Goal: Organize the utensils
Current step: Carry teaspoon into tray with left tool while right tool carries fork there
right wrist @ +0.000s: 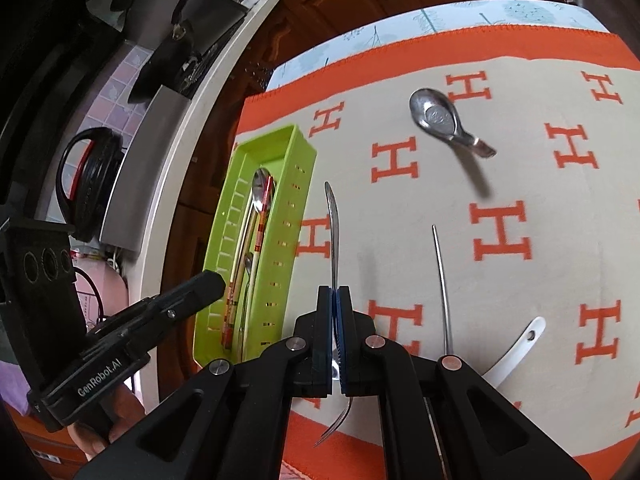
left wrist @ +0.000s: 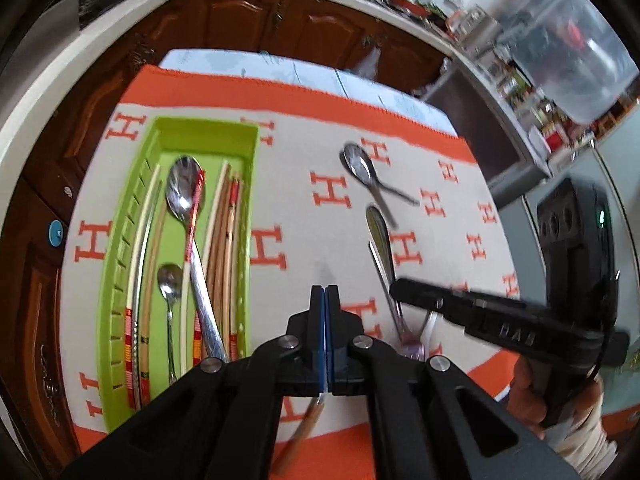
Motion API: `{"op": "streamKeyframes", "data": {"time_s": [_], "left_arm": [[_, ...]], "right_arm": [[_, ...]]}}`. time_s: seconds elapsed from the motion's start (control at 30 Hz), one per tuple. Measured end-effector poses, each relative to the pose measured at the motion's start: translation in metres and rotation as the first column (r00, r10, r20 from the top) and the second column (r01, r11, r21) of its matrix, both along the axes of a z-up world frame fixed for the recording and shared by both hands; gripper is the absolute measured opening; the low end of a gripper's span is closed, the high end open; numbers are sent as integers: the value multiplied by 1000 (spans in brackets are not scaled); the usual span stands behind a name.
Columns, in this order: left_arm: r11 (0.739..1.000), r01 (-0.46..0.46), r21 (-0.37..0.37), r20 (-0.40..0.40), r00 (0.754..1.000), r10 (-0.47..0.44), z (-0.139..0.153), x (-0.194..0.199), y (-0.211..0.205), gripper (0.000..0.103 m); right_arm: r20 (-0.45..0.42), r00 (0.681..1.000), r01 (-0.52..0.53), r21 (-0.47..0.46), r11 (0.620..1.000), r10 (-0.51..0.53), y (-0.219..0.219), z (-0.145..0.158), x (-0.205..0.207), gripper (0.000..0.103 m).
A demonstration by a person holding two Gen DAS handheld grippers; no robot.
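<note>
Left wrist view: green tray partly filled. Right gripper squeezing fork; left gripper closed on chopstick. Short metal spoon left out.

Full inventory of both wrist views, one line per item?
tray: 1, lime green, left on the cloth
spoons in tray: 2, steel, one large and one small
chopsticks in tray: several, wood and cream with red bands
soup spoon: 1, steel, far side of cloth
thin handle: 1, steel, on cloth, head hidden
white spoon: 1, on cloth, bowl hidden
cloth: 1, beige with orange H marks and border
fork: 1, steel, in right gripper
chopstick: 1, wood, in left gripper
left gripper: black, shut
right gripper: black, shut
</note>
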State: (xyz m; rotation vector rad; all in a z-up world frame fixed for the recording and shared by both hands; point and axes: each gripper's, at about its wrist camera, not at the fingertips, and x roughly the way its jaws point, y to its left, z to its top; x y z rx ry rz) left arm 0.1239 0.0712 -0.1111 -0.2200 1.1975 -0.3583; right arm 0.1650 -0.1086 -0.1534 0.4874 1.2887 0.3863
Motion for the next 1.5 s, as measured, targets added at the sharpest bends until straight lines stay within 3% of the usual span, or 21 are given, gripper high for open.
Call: {"op": "streamKeyframes", "data": {"time_s": [0.1,0.2,0.23,0.3,0.8,0.9,1.0,1.2,1.5], "left_arm": [[997,67,26,-30,997,-66,-9,-10,-11,0],[990,129,55,-64,990,-125,-18,-21,-20,19],[987,148,62,-76,987,-143,-21,-26,-23,31],[980,182,80,-95,980,-175,-26,-36,-28,37],[909,338,245,-254,927,-277,-83,-55,-67,36],[892,350,285,-257,925,-281,-88,-55,-72,29],[887,351,299,-266,924,-276,-90,-51,-74,8],[898,344,273,-283,921,-267,-90,-43,-73,4],[950,234,206,-213,958,-190,-58,-34,-46,4]], "right_arm": [[-11,1000,-5,-4,1000,5,0,-5,-1,2],[-16,1000,-3,-4,1000,3,-3,-7,-5,2],[-18,1000,-2,-1,1000,2,-5,-8,-5,2],[-22,1000,1,6,1000,-1,-10,-11,-7,2],[-40,999,11,58,998,-9,-29,-26,-15,2],[-38,999,18,64,998,-16,-33,-28,-16,2],[-43,999,28,73,997,-24,-37,-32,-16,2],[-48,998,31,79,996,-28,-41,-37,-15,2],[-43,999,20,83,996,-16,-39,-35,-20,2]]}}
